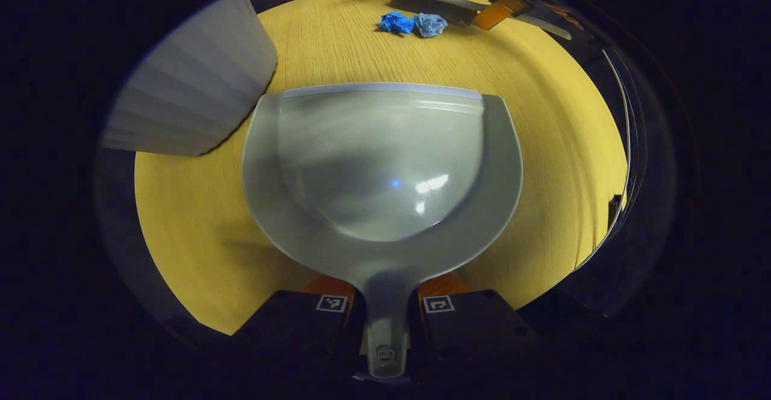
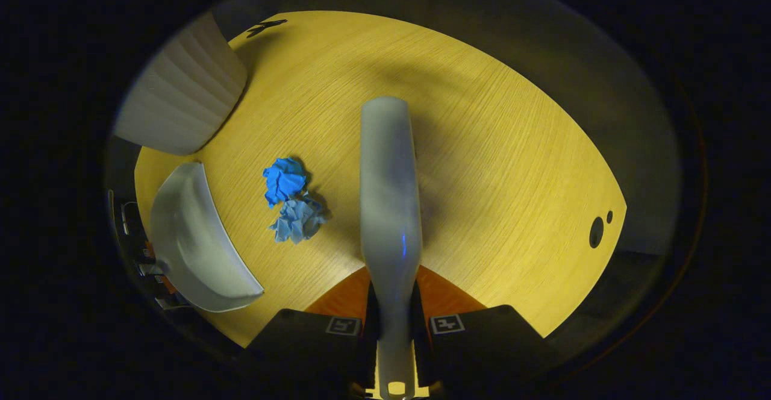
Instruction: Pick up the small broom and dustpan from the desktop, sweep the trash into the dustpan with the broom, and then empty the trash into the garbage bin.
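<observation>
In the left gripper view, the grey dustpan (image 1: 385, 171) is seen held by its handle, which is clamped between the two fingers of the left gripper (image 1: 385, 306); the jaws are closed narrowly on the handle from both sides. The pan is pointed away from the camera over the yellow wood-grain desktop (image 1: 542, 165), with its straight front lip at the far side; whether that lip is touching the surface cannot be told. Beyond the lip, far off on the desktop, two crumpled scraps lie touching each other: a bright blue paper ball (image 1: 396, 23) on the left and a pale blue paper ball (image 1: 430, 25) on the right. Just behind them the small broom (image 1: 446, 3) is seen lying across the far edge of the view. At the far left a white ribbed garbage bin (image 1: 193, 87) stands on the desktop, just beside the dustpan's left corner. In the right gripper view, the broom's handle is gripped between the fingers of the right gripper (image 2: 394, 325), the jaws being narrowly closed on it, and the grey body is stretched forward over the desktop. The two scraps lie to its left, between it and the dustpan.
</observation>
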Demonstrator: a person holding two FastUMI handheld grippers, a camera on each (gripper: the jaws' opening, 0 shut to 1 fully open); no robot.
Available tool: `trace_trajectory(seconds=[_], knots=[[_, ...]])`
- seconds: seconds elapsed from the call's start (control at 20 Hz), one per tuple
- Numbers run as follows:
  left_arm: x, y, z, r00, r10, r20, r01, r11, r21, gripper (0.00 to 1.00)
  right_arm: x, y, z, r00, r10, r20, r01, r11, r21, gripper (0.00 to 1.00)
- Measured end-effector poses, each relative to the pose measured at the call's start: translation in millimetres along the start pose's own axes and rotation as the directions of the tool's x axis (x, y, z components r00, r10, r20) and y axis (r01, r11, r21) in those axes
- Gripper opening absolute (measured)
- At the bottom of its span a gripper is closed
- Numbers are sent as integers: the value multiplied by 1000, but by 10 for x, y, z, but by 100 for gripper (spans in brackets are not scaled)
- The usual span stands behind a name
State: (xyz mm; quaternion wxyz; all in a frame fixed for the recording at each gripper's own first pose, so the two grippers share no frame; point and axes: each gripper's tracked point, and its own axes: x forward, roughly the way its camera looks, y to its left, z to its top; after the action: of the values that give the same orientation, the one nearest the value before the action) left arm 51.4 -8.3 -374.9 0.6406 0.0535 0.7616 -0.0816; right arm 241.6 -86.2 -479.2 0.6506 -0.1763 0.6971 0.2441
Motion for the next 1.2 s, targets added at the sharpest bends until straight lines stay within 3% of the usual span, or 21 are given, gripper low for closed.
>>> trace_trajectory(seconds=[0.05,0.2,0.35,0.4,0.5,0.55,0.6,0.7,0.9,1.05,1.2], knots=[[4,2,-1,1000,0,-2,0,1000,8,30,19,26,-20,1000,5,-8,-5,1000,-14,24],[-6,21,25,1000,-1,16,0,999,35,29,16,169,-164,998,27,-63,-32,995,-89,28],[-11,17,114,999,-15,49,12,997,80,30,-76,551,-301,986,125,-107,-144,971,-193,28],[-7,12,131,998,-24,61,18,995,102,30,-116,717,-398,976,176,-126,-201,954,-225,28],[-12,19,149,995,-43,86,32,991,127,30,-197,1067,-726,933,309,-187,-354,883,-309,28],[-16,37,161,992,-59,109,46,991,126,31,-199,1163,-921,907,354,-229,-415,842,-345,28],[-7,33,162,990,-68,122,52,990,130,29,-204,1195,-1084,887,380,-264,-453,829,-329,28],[-4,37,126,989,-77,127,58,987,147,30,-153,1128,-1065,883,397,-252,-461,835,-299,29],[46,23,-11,985,-79,155,56,988,145,30,-272,1003,-977,916,385,-112,-401,890,-218,29],[-125,-24,-142,980,-98,175,78,990,118,31,-295,884,-983,933,356,-43,-359,921,-153,29],[-467,10,-290,974,-97,207,69,988,136,29,-175,818,-1193,932,361,-30,-362,929,-78,28]])
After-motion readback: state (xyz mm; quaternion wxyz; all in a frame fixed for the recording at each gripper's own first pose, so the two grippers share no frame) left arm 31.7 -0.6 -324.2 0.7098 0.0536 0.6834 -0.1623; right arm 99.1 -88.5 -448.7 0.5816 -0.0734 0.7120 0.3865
